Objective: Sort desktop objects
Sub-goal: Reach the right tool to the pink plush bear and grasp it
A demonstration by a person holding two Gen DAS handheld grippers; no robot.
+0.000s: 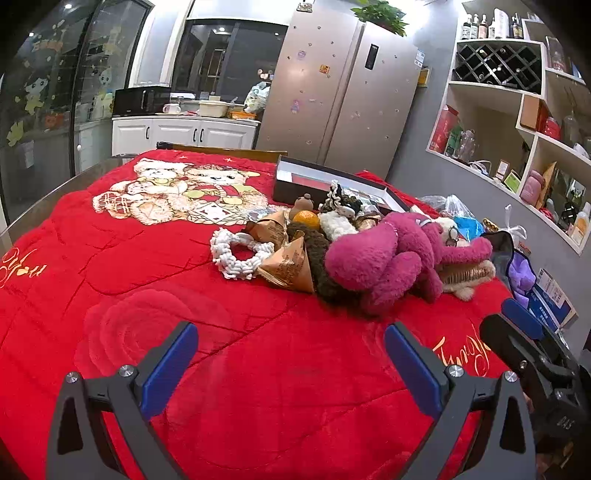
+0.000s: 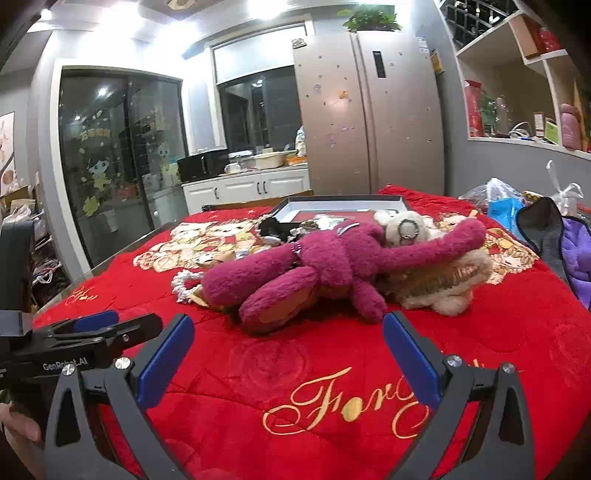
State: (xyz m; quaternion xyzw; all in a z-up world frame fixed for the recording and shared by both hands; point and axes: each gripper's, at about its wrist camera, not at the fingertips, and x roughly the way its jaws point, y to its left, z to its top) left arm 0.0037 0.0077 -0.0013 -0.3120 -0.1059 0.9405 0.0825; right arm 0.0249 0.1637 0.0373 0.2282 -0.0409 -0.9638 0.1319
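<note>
Plush red quilt (image 2: 295,424); beyond, fuzzy magenta bear (image 2: 314,266), knotted rope ring (image 1: 240,254)

Both views are bright indoors, lit from above: white ceiling lights (image 2: 155,11) blow out to glare in the right wrist view, and small spots reflect in the dark glass doors (image 1: 48,92). The red plush blanket (image 1: 258,369) looks heavily saturated. A soft shadow lies under the magenta plush bear (image 2: 317,266). Fisheye distortion bends the white wall shelves (image 1: 517,110) and darkens the corners. The magenta bear is slightly soft, with faint blur in both pictures.
</note>
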